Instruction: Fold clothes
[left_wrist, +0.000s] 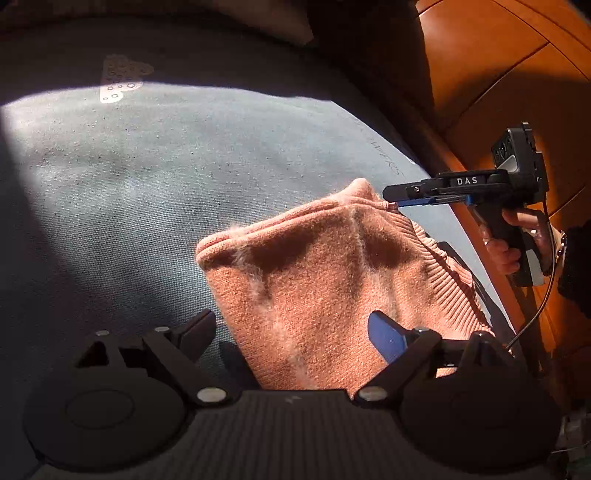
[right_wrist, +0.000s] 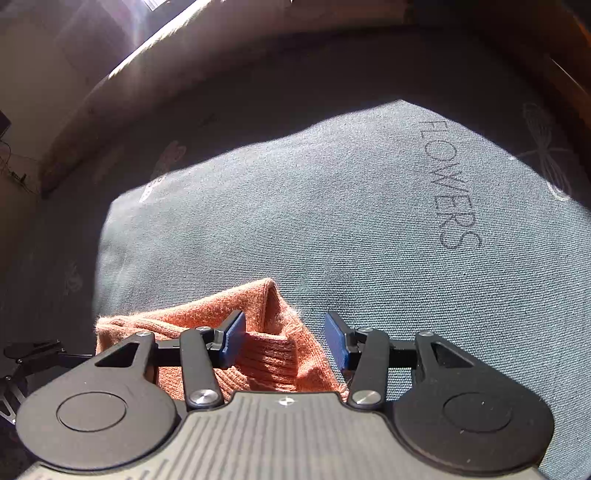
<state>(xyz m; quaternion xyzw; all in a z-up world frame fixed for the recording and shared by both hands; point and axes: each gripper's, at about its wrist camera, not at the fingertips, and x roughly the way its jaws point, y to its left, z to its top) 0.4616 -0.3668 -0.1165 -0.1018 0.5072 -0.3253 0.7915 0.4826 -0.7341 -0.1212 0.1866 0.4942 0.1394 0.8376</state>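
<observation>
Both tongs open, gripping nothing: my left gripper (left_wrist: 295, 328) wide over folded orange sweater (left_wrist: 332, 280) on grey-blue cloth (left_wrist: 147, 184); right gripper (right_wrist: 284, 341) half-spread at ribbed hem; fold released, I next regrasp edges

Partly hidden knitwear and cropped gripper bodies on a grey cloth

The orange knitted garment (left_wrist: 325, 280) runs under the left gripper (left_wrist: 295, 332) at the frame's bottom, so its lower part is hidden; in the right wrist view the right gripper (right_wrist: 284, 339) covers most of it. Both gripper bodies are cut off by the bottom edge. Faint print on the grey cloth (left_wrist: 147, 166) near the garment is too small to read. The person's hand (left_wrist: 517, 240) is cropped at the right edge.
</observation>
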